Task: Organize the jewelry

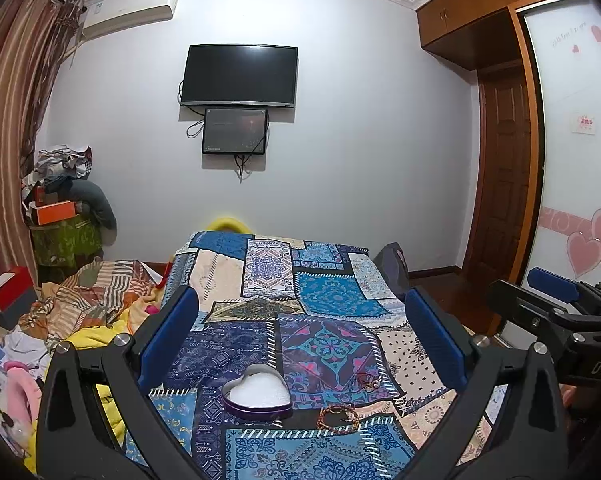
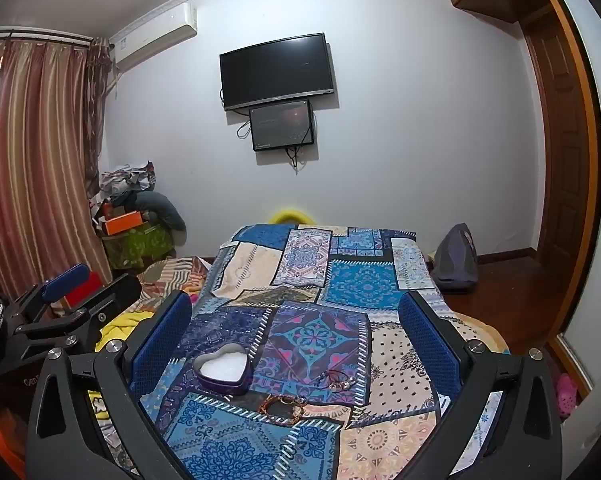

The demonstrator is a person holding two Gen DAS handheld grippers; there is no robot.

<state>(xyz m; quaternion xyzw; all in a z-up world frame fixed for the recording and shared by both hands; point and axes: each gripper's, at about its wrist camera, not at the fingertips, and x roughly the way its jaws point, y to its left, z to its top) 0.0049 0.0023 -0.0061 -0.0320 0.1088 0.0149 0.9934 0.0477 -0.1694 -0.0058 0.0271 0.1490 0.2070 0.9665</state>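
Your left gripper (image 1: 300, 336): wide open, empty | right gripper (image 2: 294, 334): same | heart tin (image 1: 257, 396), bracelet (image 1: 337, 418) just ahead, below.

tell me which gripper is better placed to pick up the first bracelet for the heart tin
Right, probably. Both the left gripper and right gripper are open and empty, but the beaded bracelet lies right of the heart tin, nearly centred between the right fingers.

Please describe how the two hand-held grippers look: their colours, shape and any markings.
Both the left gripper and the right gripper have black angular frames with silver round bolts and two long fingers faced with blue ribbed pads. White letters "DAS" mark the right gripper's body in the left wrist view.
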